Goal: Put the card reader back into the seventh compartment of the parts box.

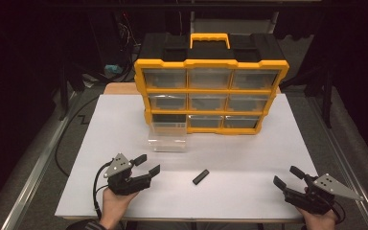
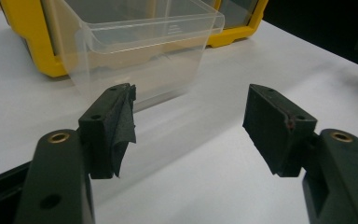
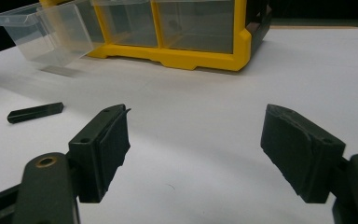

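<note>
Item: yellow drawer organizer [image 1: 211, 64] at the table's [image 1: 249, 163] far side. Its bottom-left clear drawer [image 1: 167, 136] is pulled out and looks empty. Item: small black bar [image 1: 201, 177], lying loose on the table between your hands, well apart from the drawer. Your left hand-held gripper [image 1: 147, 163] and right hand-held gripper [image 1: 288, 175]: jaws apart, empty. Judged status: drawer opened; bar not yet grasped or stowed.

I count one yellow organizer [image 1: 211, 64] with nine drawer bays; one clear drawer [image 1: 167, 138] pulled out in front of it, and one black stick [image 1: 201, 177] nearer me.
</note>
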Demonstrator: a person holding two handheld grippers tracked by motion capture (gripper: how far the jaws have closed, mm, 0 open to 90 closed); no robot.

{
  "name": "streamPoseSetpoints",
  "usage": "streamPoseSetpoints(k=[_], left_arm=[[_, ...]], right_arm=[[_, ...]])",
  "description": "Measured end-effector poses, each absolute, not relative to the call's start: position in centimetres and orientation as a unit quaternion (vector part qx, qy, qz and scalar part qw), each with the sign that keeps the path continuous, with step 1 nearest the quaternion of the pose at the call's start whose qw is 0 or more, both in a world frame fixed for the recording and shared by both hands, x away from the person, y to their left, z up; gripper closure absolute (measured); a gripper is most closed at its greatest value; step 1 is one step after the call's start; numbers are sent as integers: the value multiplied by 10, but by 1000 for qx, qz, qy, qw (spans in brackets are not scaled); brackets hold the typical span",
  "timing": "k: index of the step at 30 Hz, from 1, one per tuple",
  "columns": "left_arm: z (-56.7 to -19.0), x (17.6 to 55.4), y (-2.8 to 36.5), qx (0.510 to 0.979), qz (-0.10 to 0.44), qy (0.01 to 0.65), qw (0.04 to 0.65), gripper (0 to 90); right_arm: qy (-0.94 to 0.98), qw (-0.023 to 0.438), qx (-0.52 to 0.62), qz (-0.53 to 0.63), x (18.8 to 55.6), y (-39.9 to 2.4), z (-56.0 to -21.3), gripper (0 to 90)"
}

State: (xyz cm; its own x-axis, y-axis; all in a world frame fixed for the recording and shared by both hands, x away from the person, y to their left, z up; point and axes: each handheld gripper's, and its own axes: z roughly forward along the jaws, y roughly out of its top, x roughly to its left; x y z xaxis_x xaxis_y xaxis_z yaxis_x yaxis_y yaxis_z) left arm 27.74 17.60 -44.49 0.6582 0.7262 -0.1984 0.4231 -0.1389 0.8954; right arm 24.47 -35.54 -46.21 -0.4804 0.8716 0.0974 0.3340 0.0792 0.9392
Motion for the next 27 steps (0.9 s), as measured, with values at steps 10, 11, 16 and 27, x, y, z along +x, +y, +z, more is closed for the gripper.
streamPoseSetpoints(k=[10,11,16,27], left_arm=[[-444,279,168,747,137,381,527,342],[-444,279,168,747,137,381,527,342],[-445,280,163,756,133,374,521,342],[-444,283,155,758,122,368,524,343]], right_arm=[[686,258,440,519,245,-355,-462,237],[686,258,440,519,245,-355,-462,237],[686,259,441,517,245,-355,-462,235],[686,259,441,517,245,-355,-462,235]])
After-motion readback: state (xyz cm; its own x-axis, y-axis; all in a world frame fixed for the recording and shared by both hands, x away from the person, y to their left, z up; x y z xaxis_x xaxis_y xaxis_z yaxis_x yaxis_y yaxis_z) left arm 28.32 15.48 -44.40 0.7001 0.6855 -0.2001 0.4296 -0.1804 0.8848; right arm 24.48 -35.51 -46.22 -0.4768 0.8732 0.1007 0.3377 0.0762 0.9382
